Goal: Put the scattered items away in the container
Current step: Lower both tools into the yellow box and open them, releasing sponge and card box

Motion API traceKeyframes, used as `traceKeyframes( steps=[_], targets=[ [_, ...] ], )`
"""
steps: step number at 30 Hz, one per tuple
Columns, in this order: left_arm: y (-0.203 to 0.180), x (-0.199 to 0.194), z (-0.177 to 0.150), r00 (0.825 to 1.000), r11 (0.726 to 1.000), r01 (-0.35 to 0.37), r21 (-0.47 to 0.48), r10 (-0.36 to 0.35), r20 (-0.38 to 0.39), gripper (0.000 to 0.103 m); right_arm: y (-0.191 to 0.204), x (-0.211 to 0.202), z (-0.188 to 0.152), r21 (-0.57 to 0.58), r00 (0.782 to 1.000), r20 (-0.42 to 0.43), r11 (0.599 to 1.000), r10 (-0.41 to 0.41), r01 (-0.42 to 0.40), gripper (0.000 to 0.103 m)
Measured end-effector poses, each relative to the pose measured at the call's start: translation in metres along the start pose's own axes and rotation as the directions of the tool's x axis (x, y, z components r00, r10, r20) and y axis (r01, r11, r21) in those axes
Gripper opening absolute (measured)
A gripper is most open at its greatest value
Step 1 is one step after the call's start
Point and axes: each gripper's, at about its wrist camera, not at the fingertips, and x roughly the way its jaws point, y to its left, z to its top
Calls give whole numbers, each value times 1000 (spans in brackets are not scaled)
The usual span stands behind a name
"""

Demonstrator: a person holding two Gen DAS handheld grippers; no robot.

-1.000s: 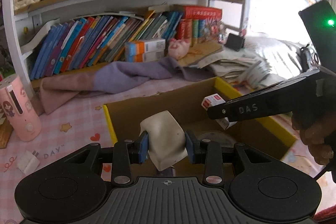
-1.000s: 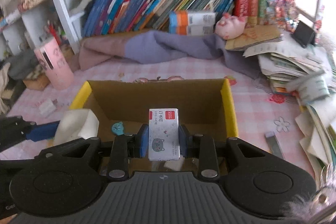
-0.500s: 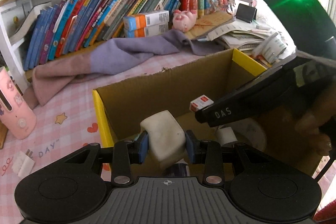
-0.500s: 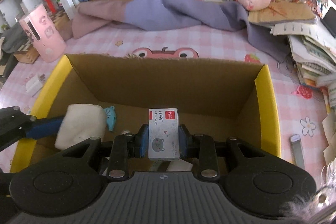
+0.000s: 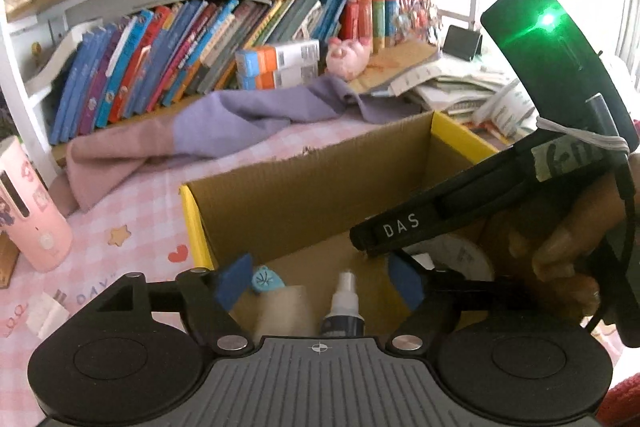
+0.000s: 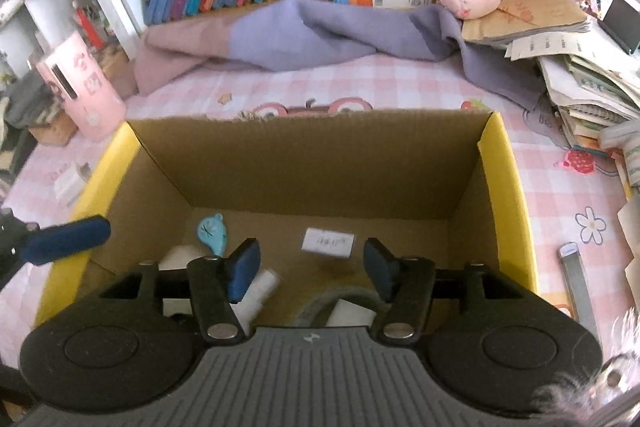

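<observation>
The cardboard box [image 6: 504, 179] with yellow flaps lies under both grippers. In the left wrist view my left gripper [image 5: 320, 281] is opening over the box's near corner. The white lump [image 5: 284, 311], blurred, drops free below its jaws beside a small spray bottle [image 5: 346, 301]. My right gripper [image 6: 311, 267] is opening too, with nothing between its pads. The small white staple box [image 6: 328, 243] lies blurred on the box floor just beyond them. A blue teardrop trinket [image 6: 212, 233] rests on the floor at the left. The right gripper's black finger [image 5: 400, 227] crosses the left view.
A pink cylinder [image 6: 80, 87] stands left of the box, with a white plug [image 5: 46, 313] on the pink checked cloth near it. A purple cloth [image 6: 320, 31] lies behind the box. A metal strip [image 6: 576, 283] and stacked papers [image 6: 580, 83] are at the right.
Both grippers have let go: the left released the white lump, the right released the staple box, and both items now sit down inside the box. The right gripper sank closer to the box.
</observation>
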Motion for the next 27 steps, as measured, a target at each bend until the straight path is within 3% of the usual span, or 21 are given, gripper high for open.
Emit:
traceKeyframes(
  steps=[11,21,27],
  targets=[
    [-1,-48,-5,995,999,-28,-45,33,98,85,13,-50,-11,-8,990,137,1000,-15,16,63],
    [1,-100,-24,979,994,-85,-74,97,180,91,39,-96,-40,-27,955,286,996,-78,89,74],
    [9,-125,-43,969,986,-117,-121,140,205,93,57,-114,-62,-18,937,329,991,-118,131,76]
  ],
)
